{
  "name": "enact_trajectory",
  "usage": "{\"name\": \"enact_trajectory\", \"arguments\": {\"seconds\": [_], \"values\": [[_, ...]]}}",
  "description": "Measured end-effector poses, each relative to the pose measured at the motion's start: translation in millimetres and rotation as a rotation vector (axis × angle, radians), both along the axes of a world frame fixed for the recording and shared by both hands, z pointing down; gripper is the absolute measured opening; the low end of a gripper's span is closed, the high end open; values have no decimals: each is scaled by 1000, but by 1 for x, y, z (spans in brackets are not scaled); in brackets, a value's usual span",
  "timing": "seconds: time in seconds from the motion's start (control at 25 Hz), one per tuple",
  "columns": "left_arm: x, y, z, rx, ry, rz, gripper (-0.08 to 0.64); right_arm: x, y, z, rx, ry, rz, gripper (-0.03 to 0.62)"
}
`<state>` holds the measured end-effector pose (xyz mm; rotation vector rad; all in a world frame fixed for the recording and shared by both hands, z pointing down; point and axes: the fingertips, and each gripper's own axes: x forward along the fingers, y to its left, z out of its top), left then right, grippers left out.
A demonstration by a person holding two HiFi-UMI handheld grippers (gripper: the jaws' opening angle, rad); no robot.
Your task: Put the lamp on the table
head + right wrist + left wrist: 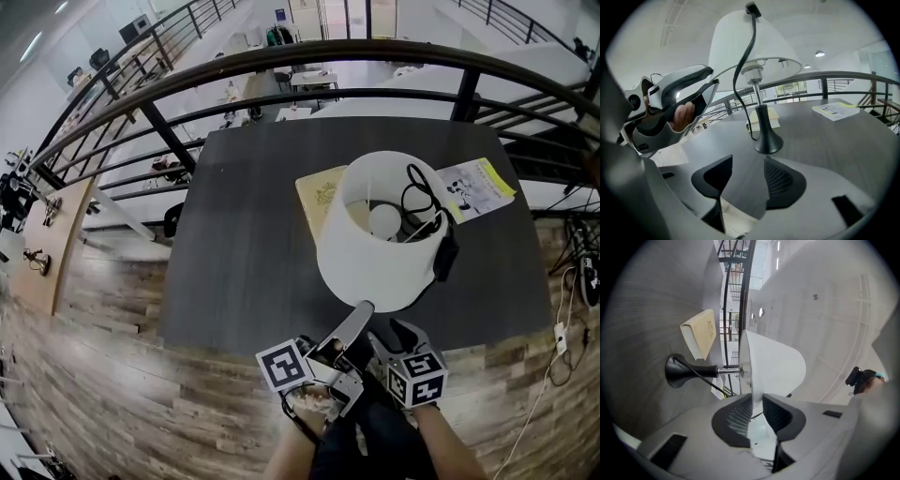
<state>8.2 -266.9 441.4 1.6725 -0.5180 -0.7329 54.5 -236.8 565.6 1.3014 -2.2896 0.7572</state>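
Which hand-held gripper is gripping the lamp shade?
The left hand-held gripper: its jaws pinch the rim of the lamp shade; the right hand-held gripper is open.

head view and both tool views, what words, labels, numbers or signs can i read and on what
No text here can be read.
leaflet: print and drawings, too small to read.
book: emblem on the cover, too blurred to read.
marker cubes: black-and-white square patterns, no words.
lamp: no print shows.
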Motion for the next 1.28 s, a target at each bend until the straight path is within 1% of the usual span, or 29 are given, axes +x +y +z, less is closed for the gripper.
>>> {"name": "enact_trajectory", "arguments": {"seconds": [0.2,0.36,0.52,0.68,0.72,0.76,0.8,0.88,0.96,1.0,1.12,1.28], "values": [[-3,2,3,1,-18,2,98,0,11,-3,7,12,16,236],[-12,0,12,-20,-36,-32,97,-1,15,-4,7,14,24,236],[-20,-1,10,-4,-64,-48,101,-3,18,-5,8,10,33,236],[-20,0,8,-19,-32,-51,112,-5,19,-7,7,6,35,236],[-20,1,7,-16,-25,-51,114,-5,19,-8,7,5,34,236],[-20,3,6,-11,-21,-50,135,-6,19,-9,8,4,33,236],[-20,4,5,-5,-19,-50,142,-6,19,-10,8,2,32,235],[-20,8,5,3,-23,-47,142,-8,19,-11,5,-2,29,232],[-21,13,7,2,-42,-41,142,-11,20,-13,-1,-7,28,185],[-22,17,9,-1,-57,-38,143,-12,21,-14,-3,-10,28,184],[-26,28,19,-22,-96,-34,143,-15,24,-17,-6,-16,24,135],[-33,43,28,-47,-131,-50,132,-18,30,-22,-23,-27,23,23]]}}
